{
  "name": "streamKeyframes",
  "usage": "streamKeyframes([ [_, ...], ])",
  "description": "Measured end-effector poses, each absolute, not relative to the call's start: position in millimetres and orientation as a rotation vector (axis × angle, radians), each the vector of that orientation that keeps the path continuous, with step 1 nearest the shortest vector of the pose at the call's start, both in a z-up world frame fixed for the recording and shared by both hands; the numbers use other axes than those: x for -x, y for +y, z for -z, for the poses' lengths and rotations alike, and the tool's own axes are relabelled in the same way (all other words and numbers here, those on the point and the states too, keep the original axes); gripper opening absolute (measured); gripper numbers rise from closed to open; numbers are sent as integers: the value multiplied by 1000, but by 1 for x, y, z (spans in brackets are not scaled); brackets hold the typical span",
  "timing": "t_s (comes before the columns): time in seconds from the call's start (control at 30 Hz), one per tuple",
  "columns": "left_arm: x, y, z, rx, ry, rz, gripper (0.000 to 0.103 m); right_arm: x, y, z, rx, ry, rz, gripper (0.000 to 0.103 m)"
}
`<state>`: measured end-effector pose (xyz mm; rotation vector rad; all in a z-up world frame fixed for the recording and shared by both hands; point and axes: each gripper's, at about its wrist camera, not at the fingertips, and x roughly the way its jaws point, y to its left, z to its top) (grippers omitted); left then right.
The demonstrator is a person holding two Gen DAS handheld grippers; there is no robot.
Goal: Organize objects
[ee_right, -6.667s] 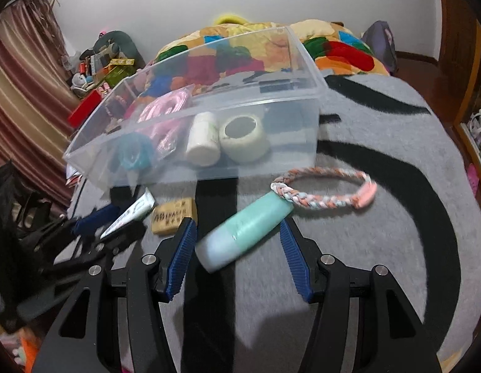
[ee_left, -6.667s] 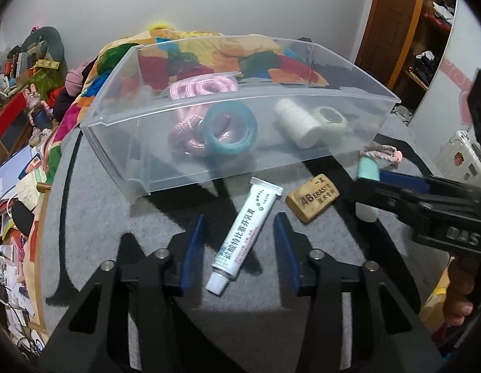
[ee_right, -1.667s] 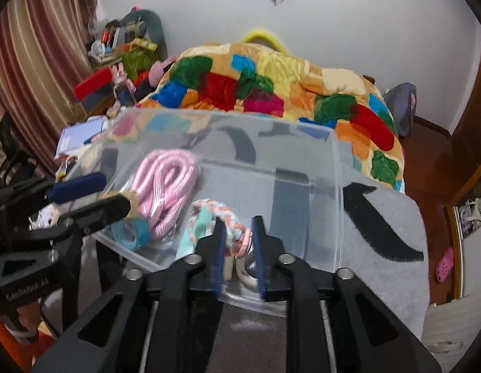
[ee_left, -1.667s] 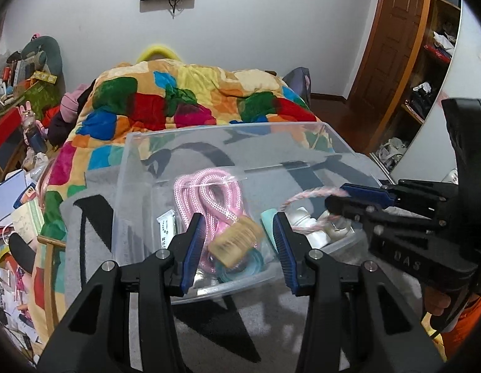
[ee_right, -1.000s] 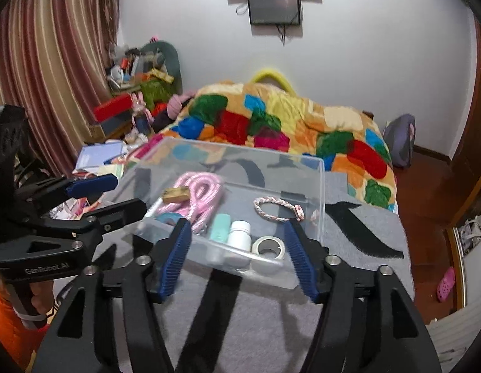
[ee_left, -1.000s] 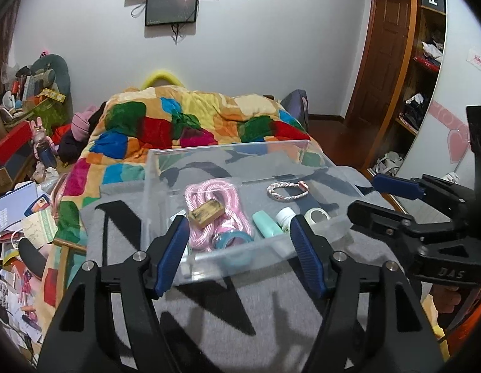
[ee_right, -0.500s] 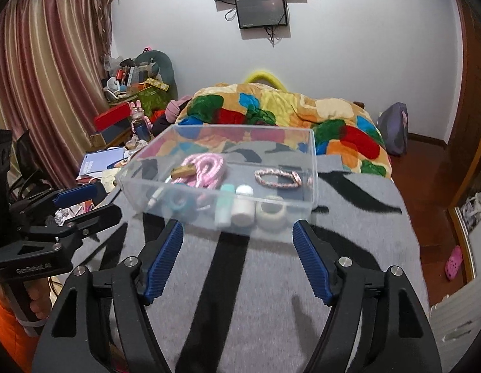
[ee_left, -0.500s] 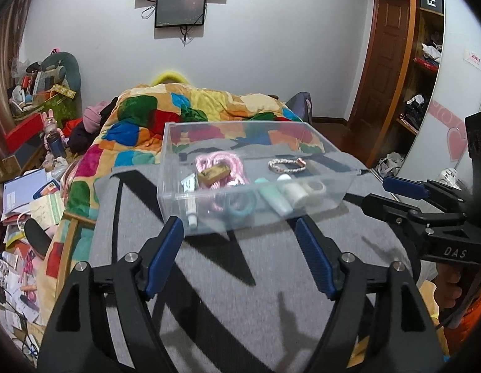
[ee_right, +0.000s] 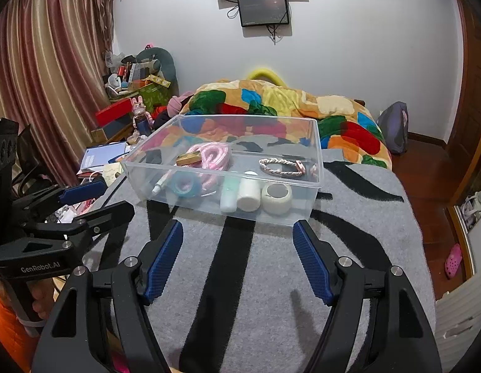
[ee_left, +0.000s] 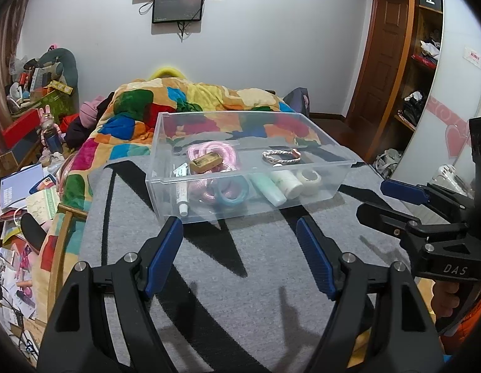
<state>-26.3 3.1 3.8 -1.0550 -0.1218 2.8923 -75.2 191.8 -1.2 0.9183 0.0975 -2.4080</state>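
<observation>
A clear plastic bin (ee_left: 249,180) (ee_right: 318,168) stands on the grey and black striped rug. Inside lie a pink rope (ee_left: 209,152), a tan eraser (ee_left: 206,161), a white tube (ee_left: 182,195), a blue tape ring (ee_left: 232,191), a teal bottle (ee_left: 268,189), a white bottle (ee_left: 287,181), a white tape roll (ee_left: 308,180) and a braided bracelet (ee_left: 281,156). My left gripper (ee_left: 240,255) is open and empty, held back from the bin's near side. My right gripper (ee_right: 237,255) is open and empty, also short of the bin. Each gripper shows in the other's view.
A bed with a patchwork quilt (ee_left: 184,105) lies behind the bin. Cluttered papers and boxes (ee_left: 20,192) fill the floor at left. A wooden door and shelves (ee_left: 392,71) stand at right. Curtains (ee_right: 38,77) hang at far left.
Both grippers dropped their items into the bin, opened wide, and pulled back and up away from it. The eraser, tube, teal bottle and bracelet now lie in the bin.
</observation>
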Motion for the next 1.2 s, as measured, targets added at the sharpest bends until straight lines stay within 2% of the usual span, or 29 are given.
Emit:
streamKeyframes([
  [1.2,27,5,-6,1057,-132,-2879,81,74,189,0,-918,101,2399,70],
])
